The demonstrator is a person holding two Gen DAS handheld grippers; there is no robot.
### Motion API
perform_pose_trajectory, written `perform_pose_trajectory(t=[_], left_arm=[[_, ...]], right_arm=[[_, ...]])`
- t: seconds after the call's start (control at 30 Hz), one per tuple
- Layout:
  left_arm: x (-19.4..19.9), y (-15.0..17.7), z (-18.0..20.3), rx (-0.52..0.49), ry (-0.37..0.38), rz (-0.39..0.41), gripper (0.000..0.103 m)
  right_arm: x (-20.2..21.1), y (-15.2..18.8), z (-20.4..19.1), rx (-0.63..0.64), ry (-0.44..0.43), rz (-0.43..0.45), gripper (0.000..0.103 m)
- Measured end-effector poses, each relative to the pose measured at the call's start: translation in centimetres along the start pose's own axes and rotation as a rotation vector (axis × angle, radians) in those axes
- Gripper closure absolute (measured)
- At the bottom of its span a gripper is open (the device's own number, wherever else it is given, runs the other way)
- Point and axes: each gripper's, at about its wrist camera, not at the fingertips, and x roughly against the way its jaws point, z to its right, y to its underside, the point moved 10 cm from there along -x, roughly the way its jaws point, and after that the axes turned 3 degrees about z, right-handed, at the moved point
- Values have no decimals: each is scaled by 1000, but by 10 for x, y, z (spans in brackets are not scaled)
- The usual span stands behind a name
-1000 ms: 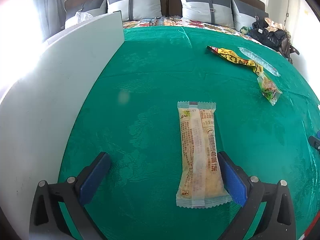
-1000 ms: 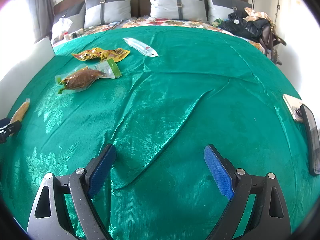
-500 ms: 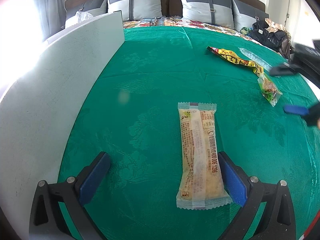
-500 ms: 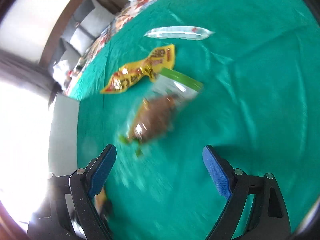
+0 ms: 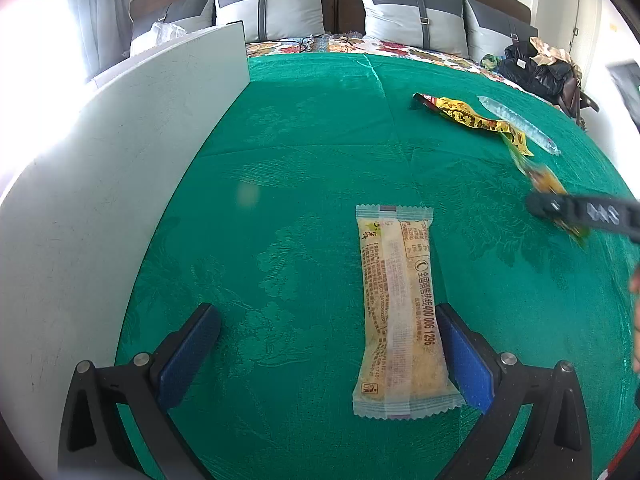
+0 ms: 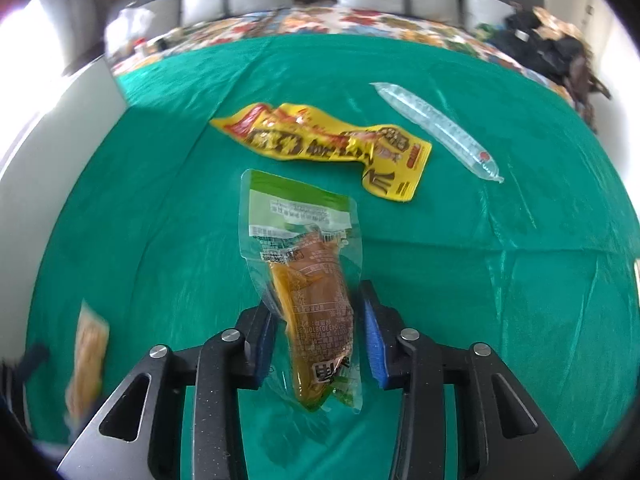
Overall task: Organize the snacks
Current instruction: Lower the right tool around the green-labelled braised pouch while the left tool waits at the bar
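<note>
My left gripper (image 5: 328,354) is open and low over the green cloth. A long pale-yellow snack bar (image 5: 400,308) lies flat just inside its right finger. My right gripper (image 6: 320,332) has its jaws drawn in around a clear pouch with a green top and brown food (image 6: 308,280); the blue pads sit at the pouch's sides, and contact is unclear. A yellow snack packet (image 6: 332,144) and a clear tube packet (image 6: 440,128) lie beyond it. In the left wrist view the right gripper (image 5: 584,214) covers the pouch at the right edge.
A white board (image 5: 120,184) stands along the left side of the green cloth (image 5: 320,140). Pillows (image 5: 412,8) and a headboard are at the back. Dark bags (image 5: 536,68) sit at the far right. The snack bar shows blurred at the right wrist view's left (image 6: 88,356).
My right gripper swung left to the green-top pouch and its jaws narrowed around it. The left gripper and the snack bar stayed still.
</note>
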Motion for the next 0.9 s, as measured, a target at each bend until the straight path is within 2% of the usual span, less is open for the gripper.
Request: perform_pose_trajectory(t=[0.1,0.27,0.37,0.47,0.5,0.57,0.63,0.9], left_arm=[[0,0,0,0,0,0,0],[0,0,0,0,0,0,0],[0,0,0,0,0,0,0],[1,0,0,0,0,0,0],[1,0,0,-1,0,0,0],[1,0,0,-1,0,0,0],[1,0,0,-1,-1,0,0],[1,1,1,0,-1,0,0]], right_arm=[[16,24,14,63,-38,2,66],[45,69,43,181,-24,55,66],[56,86,56,185,-14,104,64],[58,87,63,146,-2,145,52],[56,85,64,128,2,151,43],[52,80,68,107,-14,155,41],[52,80,69,105,-10,166,31],[53,86,71,93,-31,164,22]])
